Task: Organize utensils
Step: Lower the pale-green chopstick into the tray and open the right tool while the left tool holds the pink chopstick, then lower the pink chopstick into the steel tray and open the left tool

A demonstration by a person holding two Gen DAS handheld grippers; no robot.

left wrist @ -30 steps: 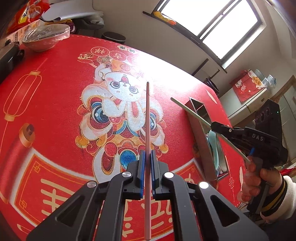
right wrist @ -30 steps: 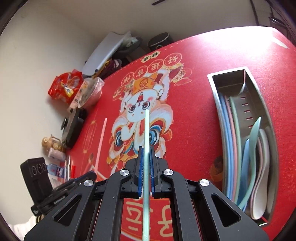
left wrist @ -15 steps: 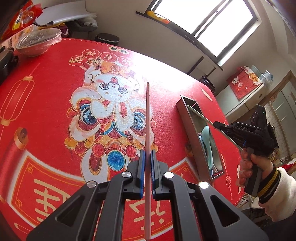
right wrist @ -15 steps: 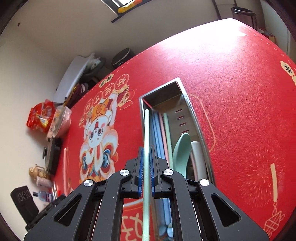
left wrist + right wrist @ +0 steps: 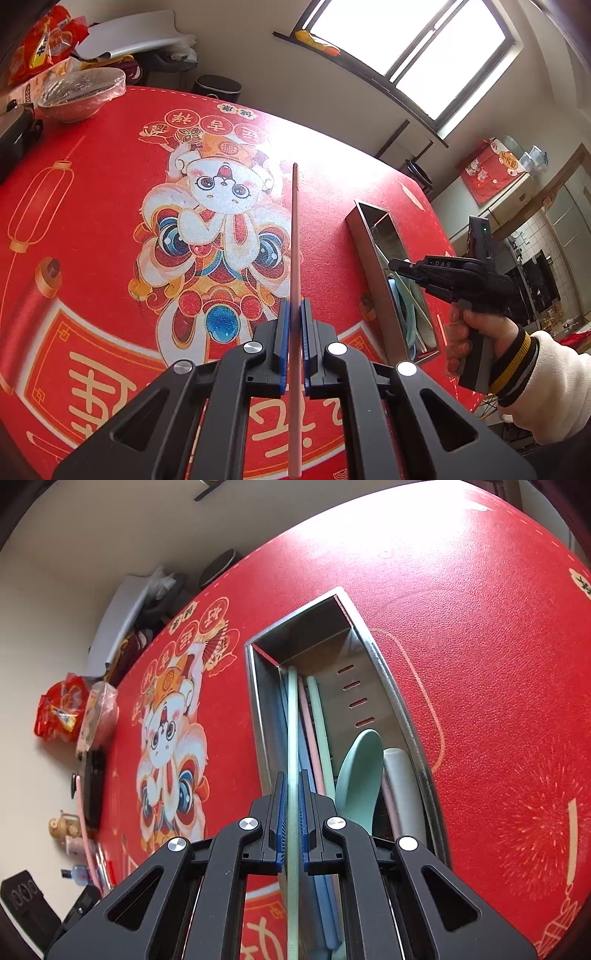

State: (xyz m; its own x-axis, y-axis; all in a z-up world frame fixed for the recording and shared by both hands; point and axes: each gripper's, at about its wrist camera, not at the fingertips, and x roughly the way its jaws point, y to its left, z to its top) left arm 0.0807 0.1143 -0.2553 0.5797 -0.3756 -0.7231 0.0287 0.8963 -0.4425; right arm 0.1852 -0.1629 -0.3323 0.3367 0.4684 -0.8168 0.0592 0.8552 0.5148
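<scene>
the left tongs (image 5: 294,314) are clamped on a pink chopstick (image 5: 294,236), its tip pointing to 12 o'clock over the red worktop (image 5: 92,221). the right tongs (image 5: 291,786) grip a pale green chopstick (image 5: 292,720), which runs toward 12 o'clock above the left side of the steel tray (image 5: 391,686). in the tray lie blue, pink and green chopsticks, with a green spoon (image 5: 360,771) and a white spoon (image 5: 400,775) at 3 o'clock of the tongs.

Bright daylight pours through a large window (image 5: 410,48) in a pale wall (image 5: 258,62); tiled kitchen (image 5: 535,251) beyond
</scene>
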